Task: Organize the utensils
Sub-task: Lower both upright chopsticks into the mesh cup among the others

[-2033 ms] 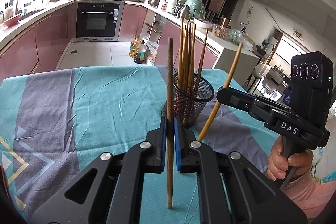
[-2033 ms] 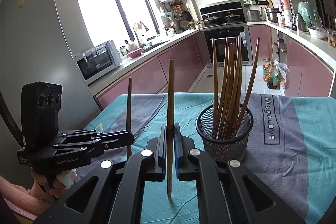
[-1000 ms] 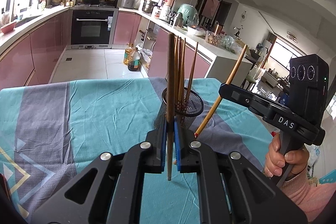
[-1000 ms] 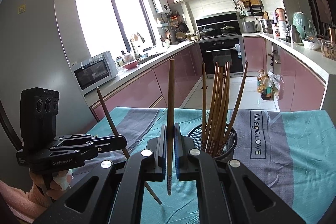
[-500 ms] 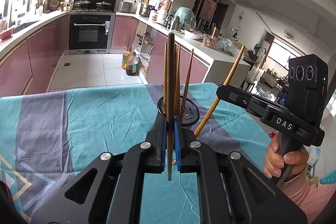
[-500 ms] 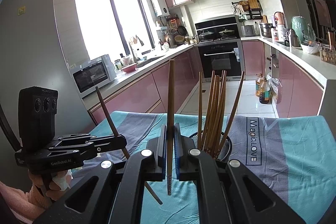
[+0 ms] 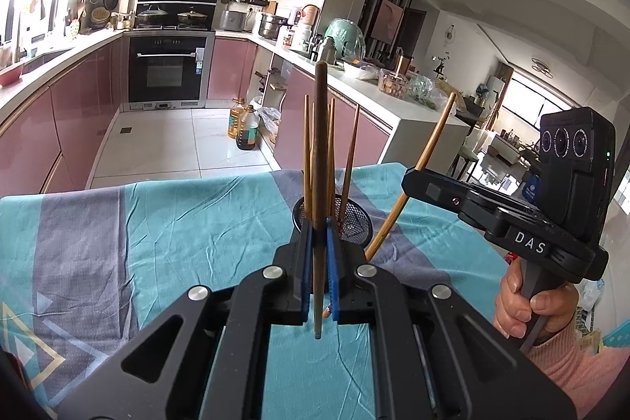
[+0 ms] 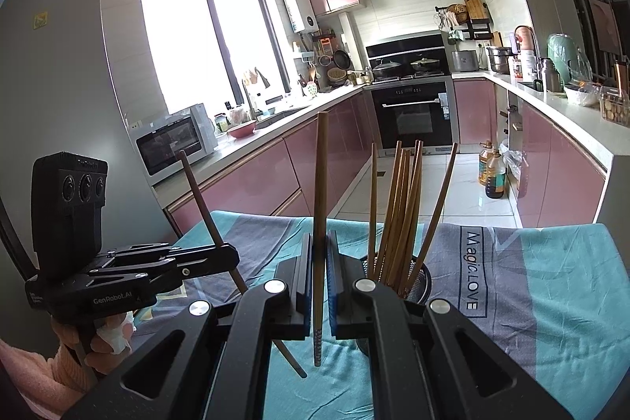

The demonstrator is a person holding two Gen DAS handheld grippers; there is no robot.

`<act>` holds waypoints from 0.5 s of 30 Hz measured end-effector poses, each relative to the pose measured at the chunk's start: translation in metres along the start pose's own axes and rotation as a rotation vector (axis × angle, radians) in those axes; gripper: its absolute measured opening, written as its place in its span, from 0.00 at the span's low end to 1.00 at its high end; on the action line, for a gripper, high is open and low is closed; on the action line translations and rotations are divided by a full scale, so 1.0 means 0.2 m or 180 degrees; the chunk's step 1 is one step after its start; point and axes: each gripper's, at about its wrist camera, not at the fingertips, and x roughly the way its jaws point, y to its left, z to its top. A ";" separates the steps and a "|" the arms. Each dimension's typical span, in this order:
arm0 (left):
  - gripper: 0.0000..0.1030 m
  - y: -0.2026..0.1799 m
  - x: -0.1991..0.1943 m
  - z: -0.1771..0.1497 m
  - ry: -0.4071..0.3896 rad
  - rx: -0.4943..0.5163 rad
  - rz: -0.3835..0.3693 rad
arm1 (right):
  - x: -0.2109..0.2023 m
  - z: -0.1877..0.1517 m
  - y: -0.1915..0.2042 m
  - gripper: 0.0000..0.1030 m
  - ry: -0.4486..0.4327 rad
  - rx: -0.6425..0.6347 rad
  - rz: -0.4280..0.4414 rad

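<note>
A teal and grey tablecloth point(image 7: 165, 223) printed "Magic.LOVE" covers the table, with pink cabinets point(image 8: 252, 184), a black built-in oven point(image 7: 167, 69), a microwave point(image 8: 173, 138) and what look like oil bottles point(image 7: 244, 123) on the floor beyond.

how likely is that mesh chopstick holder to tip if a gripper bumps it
Probably fairly tippy: the mesh holder looks light, and the chopsticks inside stand tall and lean outward, raising its weight. The wrinkled tablecloth might also let it rock.
</note>
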 end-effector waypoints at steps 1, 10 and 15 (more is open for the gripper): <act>0.07 0.00 0.00 0.00 -0.0002 0.0005 0.0001 | 0.00 0.00 0.00 0.05 -0.0003 -0.0003 0.0001; 0.07 -0.03 0.00 0.03 -0.0024 0.0047 0.0002 | 0.01 0.03 -0.01 0.05 -0.0020 -0.0008 0.0002; 0.07 -0.04 0.00 0.04 -0.0028 0.0051 0.0002 | 0.01 0.04 -0.01 0.05 -0.0023 -0.0016 0.0001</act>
